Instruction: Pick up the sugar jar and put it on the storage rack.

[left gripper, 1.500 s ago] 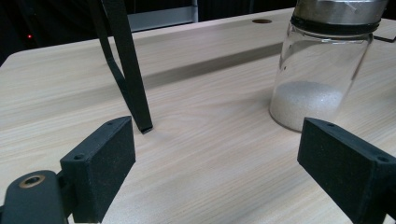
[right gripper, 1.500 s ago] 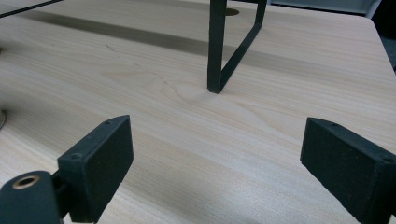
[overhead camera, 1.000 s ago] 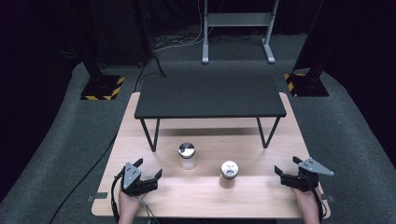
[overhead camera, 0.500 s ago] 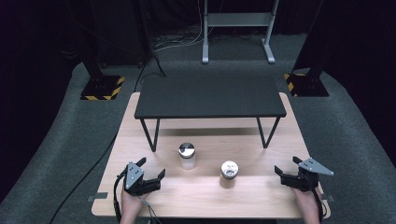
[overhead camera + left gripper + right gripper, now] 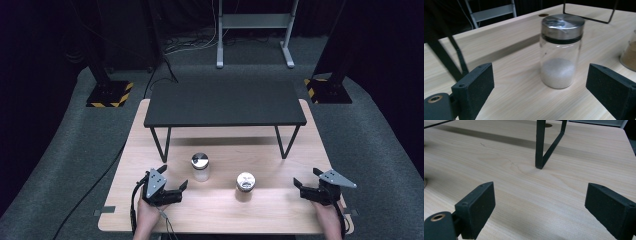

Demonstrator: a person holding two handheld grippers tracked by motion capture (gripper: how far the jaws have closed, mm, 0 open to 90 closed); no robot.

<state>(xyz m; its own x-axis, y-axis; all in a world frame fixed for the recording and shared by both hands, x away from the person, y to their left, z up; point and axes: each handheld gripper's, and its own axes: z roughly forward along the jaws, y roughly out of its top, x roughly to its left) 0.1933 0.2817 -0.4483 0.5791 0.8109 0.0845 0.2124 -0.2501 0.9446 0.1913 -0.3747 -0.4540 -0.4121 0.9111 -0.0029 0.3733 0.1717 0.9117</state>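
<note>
**Operator:** How will the glass jar [image 5: 561, 53] handle, and where does it stand?

**Technician:** It stands upright on the wooden table [image 5: 220, 215], just ahead of the left gripper [image 5: 175, 189]. Judged rigid, smooth, breakable and light, being about a third full of white powder. Grip the glass body below the metal lid [image 5: 563, 24].

**Operator:** Gripper state and pose?

**Technician:** The left gripper's jaws have just been opening; they stand wide, nothing between them, held level and aimed at the jar. The right gripper [image 5: 307, 186] rests low, jaws apart, empty.

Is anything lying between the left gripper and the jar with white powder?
No. In the left gripper view, bare wood separates the open left gripper from the jar; the high view agrees.
</note>
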